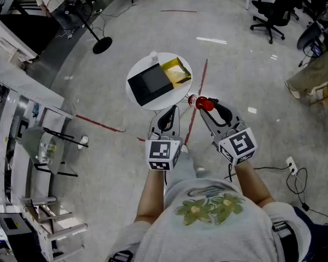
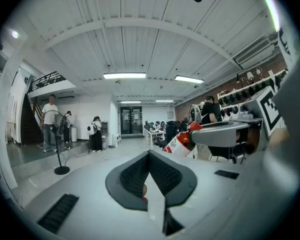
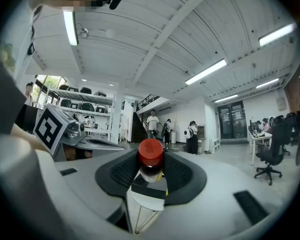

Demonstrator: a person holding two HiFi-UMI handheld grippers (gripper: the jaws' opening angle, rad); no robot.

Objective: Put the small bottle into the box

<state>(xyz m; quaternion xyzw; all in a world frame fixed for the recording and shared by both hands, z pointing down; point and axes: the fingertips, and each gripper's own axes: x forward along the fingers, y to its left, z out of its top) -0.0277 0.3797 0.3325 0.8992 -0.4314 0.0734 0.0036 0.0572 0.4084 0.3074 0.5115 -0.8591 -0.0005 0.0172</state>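
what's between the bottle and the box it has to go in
Nothing visible. The right gripper holds the small bottle just off the round table's near edge; the box lies open on it, its gold inside uncovered.

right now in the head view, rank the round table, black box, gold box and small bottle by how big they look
1. round table
2. black box
3. gold box
4. small bottle, smallest though the right tool holds it nearer the camera
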